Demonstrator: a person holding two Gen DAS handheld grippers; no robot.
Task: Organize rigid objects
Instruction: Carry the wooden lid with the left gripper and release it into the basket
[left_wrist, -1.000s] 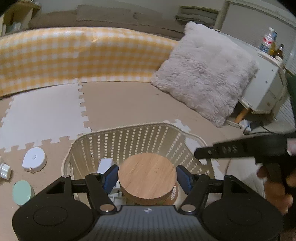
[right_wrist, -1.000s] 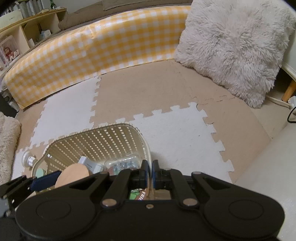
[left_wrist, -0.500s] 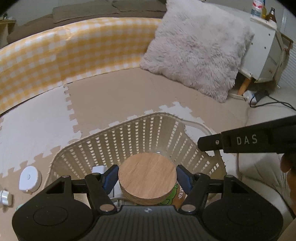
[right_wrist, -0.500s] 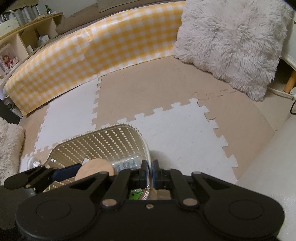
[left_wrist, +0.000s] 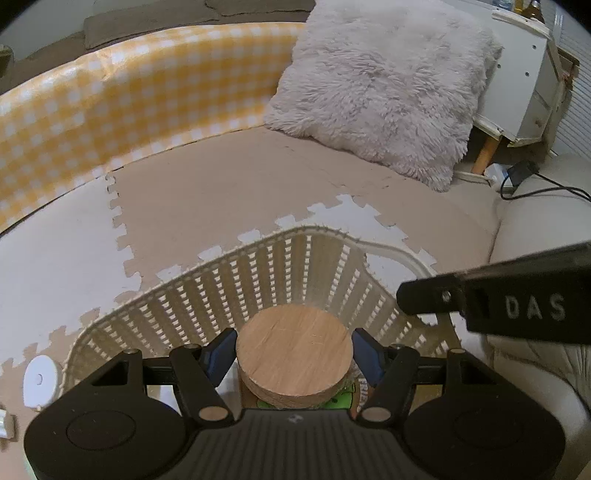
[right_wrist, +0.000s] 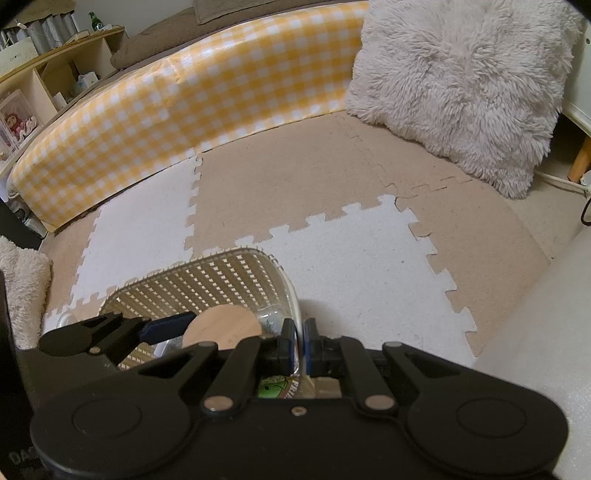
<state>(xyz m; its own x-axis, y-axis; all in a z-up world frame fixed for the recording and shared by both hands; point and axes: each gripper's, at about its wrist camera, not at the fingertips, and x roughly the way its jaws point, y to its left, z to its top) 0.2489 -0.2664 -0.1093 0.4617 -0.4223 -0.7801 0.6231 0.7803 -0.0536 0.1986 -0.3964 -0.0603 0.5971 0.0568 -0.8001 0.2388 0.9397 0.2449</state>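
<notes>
round wooden disc (left_wrist: 293, 350) over slatted basket (left_wrist: 295, 266)

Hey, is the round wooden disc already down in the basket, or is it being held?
Held. The left tool grips the wooden disc between its blue pads, above the basket.

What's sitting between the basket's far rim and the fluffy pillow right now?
Nothing: in both wrist views only bare foam puzzle mat lies between the basket and the fluffy pillow.
</notes>
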